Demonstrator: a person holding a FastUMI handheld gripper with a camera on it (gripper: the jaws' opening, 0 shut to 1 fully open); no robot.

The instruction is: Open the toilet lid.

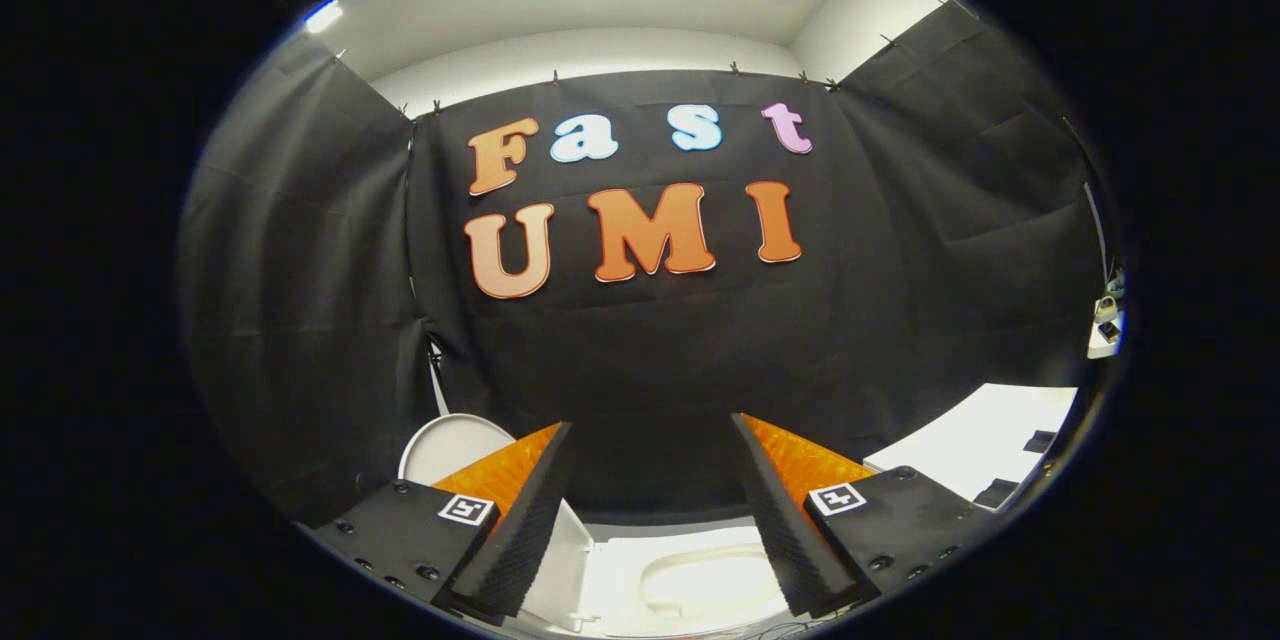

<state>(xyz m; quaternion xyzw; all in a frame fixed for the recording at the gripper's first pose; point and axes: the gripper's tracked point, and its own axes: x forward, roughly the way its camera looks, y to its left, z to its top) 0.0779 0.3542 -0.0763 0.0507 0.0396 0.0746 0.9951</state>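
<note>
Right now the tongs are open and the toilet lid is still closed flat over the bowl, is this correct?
Not quite. The tongs are open, holding nothing, but the toilet lid is already raised, standing up beside the left finger. The bowl lies uncovered between the fingers, as the gripper view shows.

Gripper point(650, 430): ribbed wedge jaws, apart; screwed plates, each bearing square tag marker

White toilet lid point(450, 445) is seen raised, standing approx upright behind the left finger; white toilet point(690, 575) w/ seat and bowl exposed is seen below, between the fingers
</note>
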